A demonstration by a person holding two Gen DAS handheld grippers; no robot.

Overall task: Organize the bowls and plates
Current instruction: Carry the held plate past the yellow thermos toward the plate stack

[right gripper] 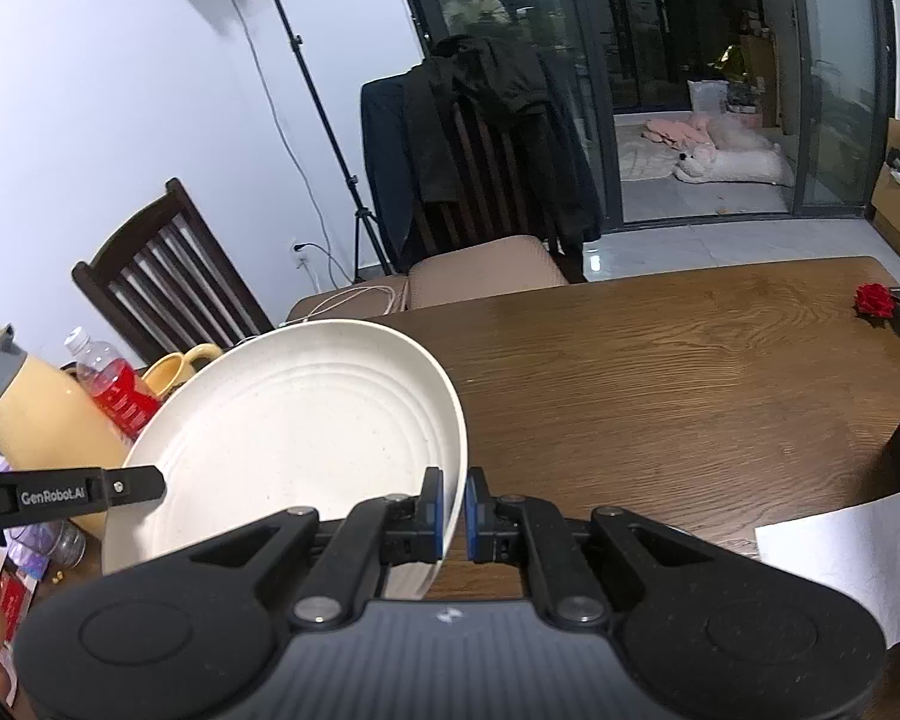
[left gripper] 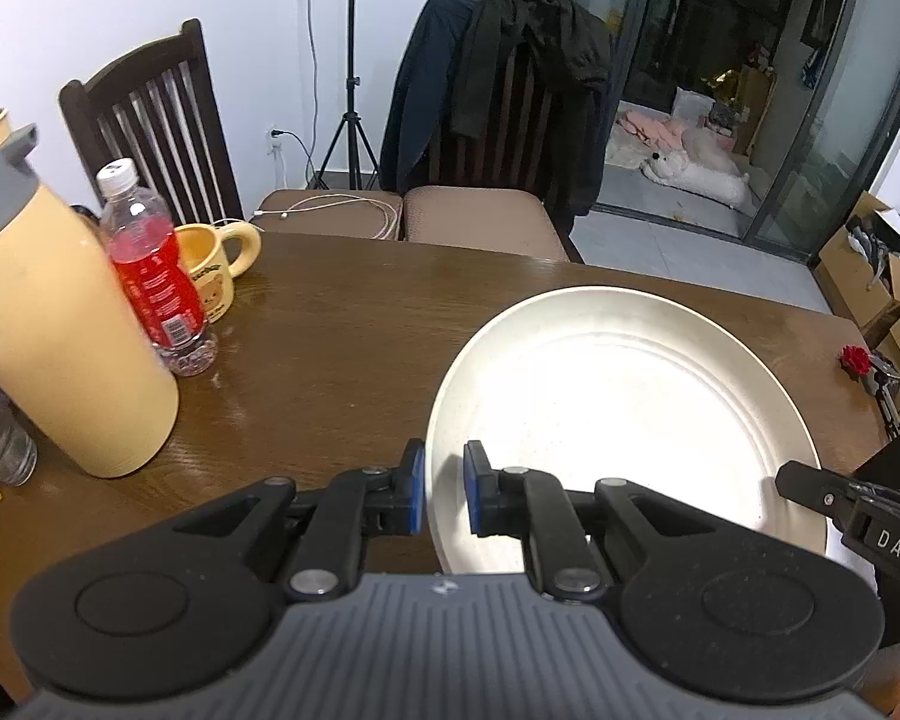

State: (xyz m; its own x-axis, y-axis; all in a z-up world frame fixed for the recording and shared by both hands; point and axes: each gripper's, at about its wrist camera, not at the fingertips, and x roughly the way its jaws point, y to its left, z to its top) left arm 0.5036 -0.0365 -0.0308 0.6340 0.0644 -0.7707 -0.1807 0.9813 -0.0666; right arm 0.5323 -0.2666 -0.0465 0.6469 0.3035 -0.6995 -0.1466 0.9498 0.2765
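Observation:
A large cream plate hangs tilted above the brown wooden table, held by both grippers at opposite edges. My left gripper straddles the plate's left rim and is shut on it, one blue pad outside and one inside. In the right wrist view the same plate fills the lower left. My right gripper is shut on its right rim. A finger of the left gripper shows at the plate's far edge. No bowls are in view.
On the table's left stand a yellow thermos, a red drink bottle and a yellow mug. A red rose lies at the far right, a white sheet at the near right. Two chairs stand behind the table.

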